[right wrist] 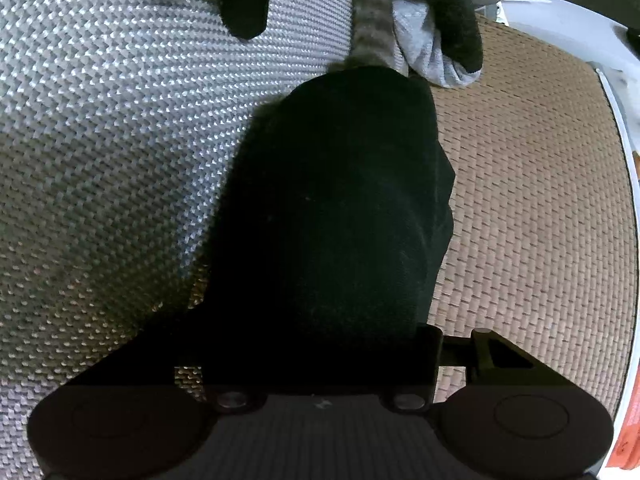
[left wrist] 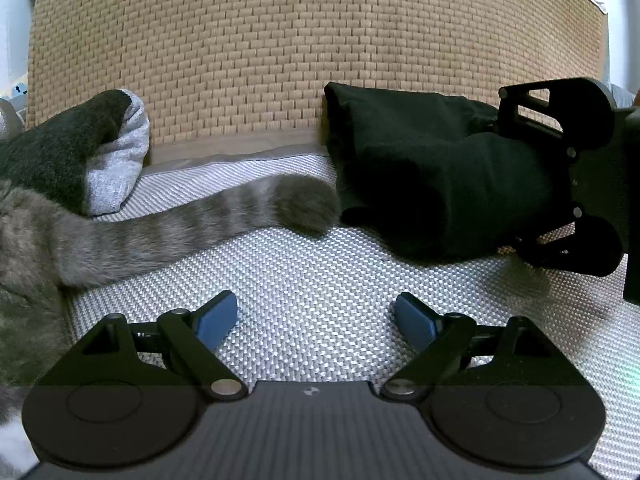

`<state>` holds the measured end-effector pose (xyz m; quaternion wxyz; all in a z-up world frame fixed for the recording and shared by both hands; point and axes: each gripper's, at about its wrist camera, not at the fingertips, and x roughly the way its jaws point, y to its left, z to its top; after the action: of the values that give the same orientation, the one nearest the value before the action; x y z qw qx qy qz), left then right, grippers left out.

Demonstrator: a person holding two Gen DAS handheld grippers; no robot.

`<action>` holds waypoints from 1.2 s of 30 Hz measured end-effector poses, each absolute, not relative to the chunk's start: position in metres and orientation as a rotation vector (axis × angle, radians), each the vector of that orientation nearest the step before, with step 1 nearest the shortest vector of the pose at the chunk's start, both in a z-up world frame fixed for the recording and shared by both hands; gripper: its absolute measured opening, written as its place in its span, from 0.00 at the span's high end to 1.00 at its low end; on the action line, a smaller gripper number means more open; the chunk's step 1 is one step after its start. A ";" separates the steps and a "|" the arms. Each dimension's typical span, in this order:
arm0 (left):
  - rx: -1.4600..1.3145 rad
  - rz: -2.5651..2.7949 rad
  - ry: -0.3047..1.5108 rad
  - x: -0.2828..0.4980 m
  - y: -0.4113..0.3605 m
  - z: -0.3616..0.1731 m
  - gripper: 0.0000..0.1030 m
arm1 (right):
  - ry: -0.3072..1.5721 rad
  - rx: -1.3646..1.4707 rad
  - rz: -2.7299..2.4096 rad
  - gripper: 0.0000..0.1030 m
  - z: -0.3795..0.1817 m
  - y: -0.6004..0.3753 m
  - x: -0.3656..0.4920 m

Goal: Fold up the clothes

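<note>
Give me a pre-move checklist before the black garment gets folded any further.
1. Left claw empty and open over the silver mat: ok.
2. Right claw around the black garment: ok, fabric sits between its fingers; a firm pinch: cannot tell.
3. Cat's tail clear of the garment: not ok, its tip lies against the edge.
4. Grey garment apart from the black one: ok.
5. Garment flat: not ok, bunched.
</note>
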<state>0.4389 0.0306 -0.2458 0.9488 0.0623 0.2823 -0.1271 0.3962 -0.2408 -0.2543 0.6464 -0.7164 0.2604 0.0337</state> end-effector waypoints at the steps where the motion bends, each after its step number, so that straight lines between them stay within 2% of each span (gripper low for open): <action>1: 0.127 -0.258 0.575 0.439 0.031 -0.245 0.13 | 0.596 -1.637 0.073 0.45 -0.252 -0.234 0.399; 10: 0.132 -0.254 0.570 0.440 0.029 -0.245 0.13 | 0.567 -1.608 0.007 0.47 -0.229 -0.261 0.382; 26: 0.138 -0.253 0.566 0.438 0.029 -0.246 0.13 | 0.483 -1.615 -0.076 0.49 -0.137 -0.235 0.373; 32: 0.136 -0.254 0.565 0.437 0.030 -0.245 0.13 | 0.439 -1.607 -0.100 0.49 -0.097 -0.176 0.405; 36: 0.136 -0.255 0.563 0.436 0.031 -0.244 0.13 | 0.414 -1.611 -0.100 0.49 -0.094 -0.145 0.467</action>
<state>0.4361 0.0305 -0.2444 0.9503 0.0670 0.2771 -0.1253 0.4673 -0.1447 -0.0937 0.6724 -0.7157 0.1838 -0.0443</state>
